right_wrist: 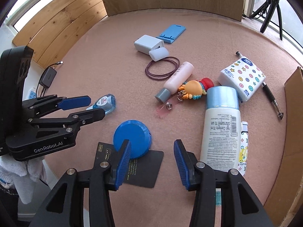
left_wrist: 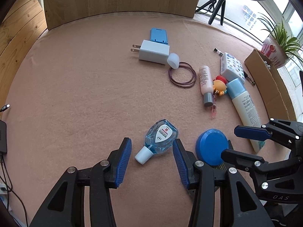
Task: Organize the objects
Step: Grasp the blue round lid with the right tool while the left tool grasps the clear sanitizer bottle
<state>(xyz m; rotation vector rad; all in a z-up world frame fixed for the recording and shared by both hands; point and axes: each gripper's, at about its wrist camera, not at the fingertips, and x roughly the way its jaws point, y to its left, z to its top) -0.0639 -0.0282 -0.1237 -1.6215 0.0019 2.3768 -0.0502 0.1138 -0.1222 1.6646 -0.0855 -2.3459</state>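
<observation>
My left gripper is open, its fingers on either side of a small clear blue bottle with a white cap that lies on the pink cloth; it also shows in the right wrist view. My right gripper is open and empty, between a blue round lid resting on a black card and a tall white bottle with a light blue cap. The right gripper shows in the left wrist view beside the lid.
Further back lie a white charger, a blue phone stand, a white cap, a coiled cord, a pink bottle, an orange toy keychain, a tissue pack and a pen. A cardboard box stands at right.
</observation>
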